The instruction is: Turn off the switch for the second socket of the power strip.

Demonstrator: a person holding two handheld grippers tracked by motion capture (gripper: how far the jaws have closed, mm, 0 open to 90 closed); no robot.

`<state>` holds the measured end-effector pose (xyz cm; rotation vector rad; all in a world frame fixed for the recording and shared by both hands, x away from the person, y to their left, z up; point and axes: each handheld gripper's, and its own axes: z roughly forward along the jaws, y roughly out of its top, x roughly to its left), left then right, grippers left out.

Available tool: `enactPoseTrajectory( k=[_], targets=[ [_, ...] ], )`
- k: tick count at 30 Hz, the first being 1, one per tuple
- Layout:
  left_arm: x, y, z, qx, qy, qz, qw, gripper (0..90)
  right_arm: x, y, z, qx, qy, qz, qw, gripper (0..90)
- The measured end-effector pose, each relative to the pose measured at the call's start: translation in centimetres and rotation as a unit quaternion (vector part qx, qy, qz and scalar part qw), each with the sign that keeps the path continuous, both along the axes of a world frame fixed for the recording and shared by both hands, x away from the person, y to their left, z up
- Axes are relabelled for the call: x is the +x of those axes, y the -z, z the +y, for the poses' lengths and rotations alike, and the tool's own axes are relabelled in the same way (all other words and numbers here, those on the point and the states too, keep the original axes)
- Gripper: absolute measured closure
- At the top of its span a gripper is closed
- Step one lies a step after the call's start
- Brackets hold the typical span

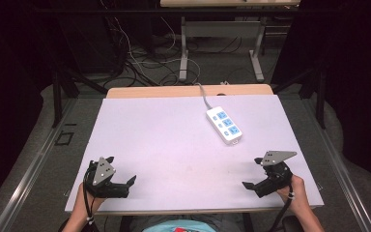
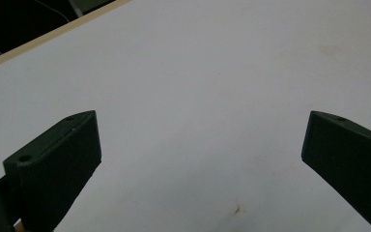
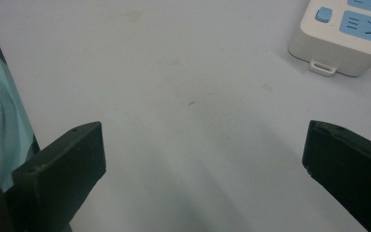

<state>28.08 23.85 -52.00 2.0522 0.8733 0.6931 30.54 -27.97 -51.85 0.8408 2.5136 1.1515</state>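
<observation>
**Watch the cord when you reach**

Your right claw and left claw are both wide open and hold nothing. If you grab the white plastic power strip with blue sockets by one end, it may spin or its grey cord may tug back. It lies flat on the white worktop, nearer your right claw.

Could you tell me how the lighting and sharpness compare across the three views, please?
High view: the white table top is evenly lit, the surroundings dark, the power strip sharp. Left gripper view: soft, the near jaws blurred. Right gripper view: faint shadows fall on the table below the strip, its edges slightly soft.
</observation>
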Motion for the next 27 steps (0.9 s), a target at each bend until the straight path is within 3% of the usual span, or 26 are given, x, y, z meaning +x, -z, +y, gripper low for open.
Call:
enactPoseTrajectory(
  k=[9,10,14,17,19,27],
  targets=[
    [0.1,0.0,0.0,0.005,0.0,0.002,1.0,0.3,0.1,-0.1,0.3,-0.008,-0.004,0.004,1.0,1.2],
    [0.1,0.0,0.0,0.005,0.0,0.002,1.0,0.3,0.2,-0.1,0.3,-0.007,-0.005,-0.007,0.9999,1.2],
    [0.1,0.1,-0.1,0.004,0.001,0.003,1.0,0.3,0.2,-0.2,0.6,-0.009,-0.011,-0.014,0.9998,1.2],
    [0.1,0.1,-0.1,0.015,0.002,0.002,0.9999,0.3,0.1,-0.2,0.8,-0.009,-0.005,-0.011,0.9999,1.1],
    [0.1,0.2,-0.2,0.009,0.004,0.008,0.9999,0.3,0.2,-0.3,0.7,-0.014,-0.009,-0.007,0.9998,1.2],
    [0.1,0.2,-0.1,0.02,0.004,0.006,0.9998,0.4,0.4,-0.5,1.2,-0.019,-0.005,-0.01,0.9998,1.2]
  ],
)
